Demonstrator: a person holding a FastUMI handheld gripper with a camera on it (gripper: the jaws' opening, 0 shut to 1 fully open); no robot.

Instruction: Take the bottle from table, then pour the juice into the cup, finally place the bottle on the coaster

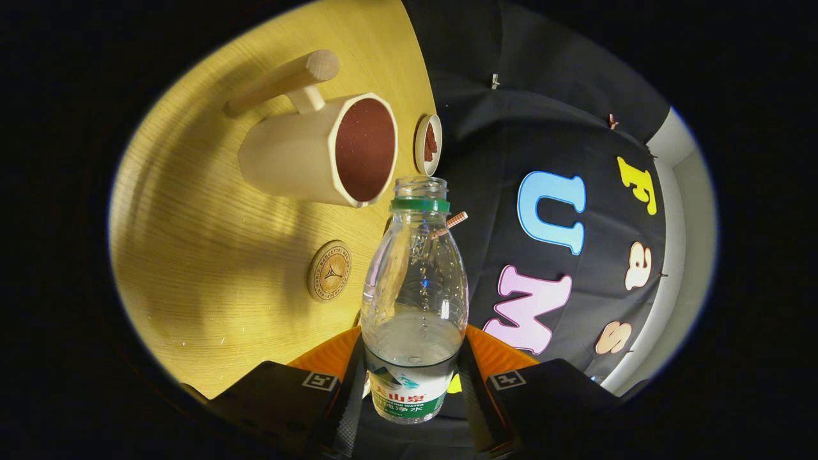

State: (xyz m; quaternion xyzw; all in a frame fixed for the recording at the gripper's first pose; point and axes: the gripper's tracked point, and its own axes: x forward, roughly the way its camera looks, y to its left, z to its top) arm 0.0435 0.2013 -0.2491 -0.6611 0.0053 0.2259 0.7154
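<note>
Where the wooden table fills the ground beyond the fingers, it is recorded as the largest item, pale and fine-grained, with the booth's black cloth wall bordering it on the far side. Next in size, a clear plastic water bottle is held between the two fingers of the gripper, both of which are pressed against its labelled lower body; the jaws are thus closed on it. The bottle is uncapped, a green ring is seen at its neck, and a little clear liquid is held in it. A cream cup with a wooden dowel handle is set on the table just beyond the bottle's mouth, its inside dark reddish-brown. A round wooden coaster is laid flat on the table nearer the fingers, apart from the cup. A small white dish with brown contents is noted just beside the cup, at the table's edge.
</note>
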